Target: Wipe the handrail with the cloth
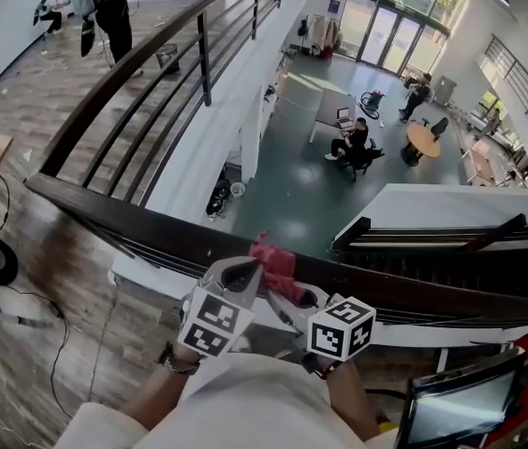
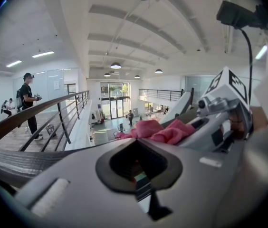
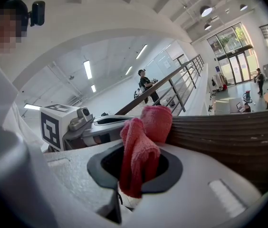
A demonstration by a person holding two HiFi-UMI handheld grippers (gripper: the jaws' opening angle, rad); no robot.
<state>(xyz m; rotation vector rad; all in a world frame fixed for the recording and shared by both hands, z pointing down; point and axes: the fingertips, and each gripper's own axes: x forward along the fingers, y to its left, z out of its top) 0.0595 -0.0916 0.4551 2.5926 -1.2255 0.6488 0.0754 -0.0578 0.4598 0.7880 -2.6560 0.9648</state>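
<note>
The person stood at a dark wooden handrail point(image 1: 133, 218) on an upper walkway, with the rail crossing the head view from 9 o'clock down toward 4 o'clock above an open lower hall. The red cloth point(image 1: 278, 262) lay bunched on top of that rail, just toward 6 o'clock from the centre of the head view. The right gripper point(image 1: 287, 293) reached up to it from 5 o'clock, its marker cube nearer the person. In the right gripper view the right gripper point(image 3: 138, 151) had its fingers closed on the cloth point(image 3: 146, 137), one fold hanging down through the gap and another standing up against the ridged side of the handrail point(image 3: 229, 137) at 3 o'clock. The left gripper point(image 1: 243, 271) sat just beside the cloth at its 8 o'clock, touching or nearly touching it. In the left gripper view the left gripper point(image 2: 138, 144) had its fingers drawn together with nothing between them, the cloth point(image 2: 165, 132) lay just beyond their tips toward 1 o'clock, and the handrail point(image 2: 24, 160) ran off to 9 o'clock. Along the walkway at 11 o'clock in the head view a standing person point(image 1: 110, 12) was near the railing, and in the hall at 2 o'clock a seated person point(image 1: 353, 143) was near a round table point(image 1: 423, 138).
</note>
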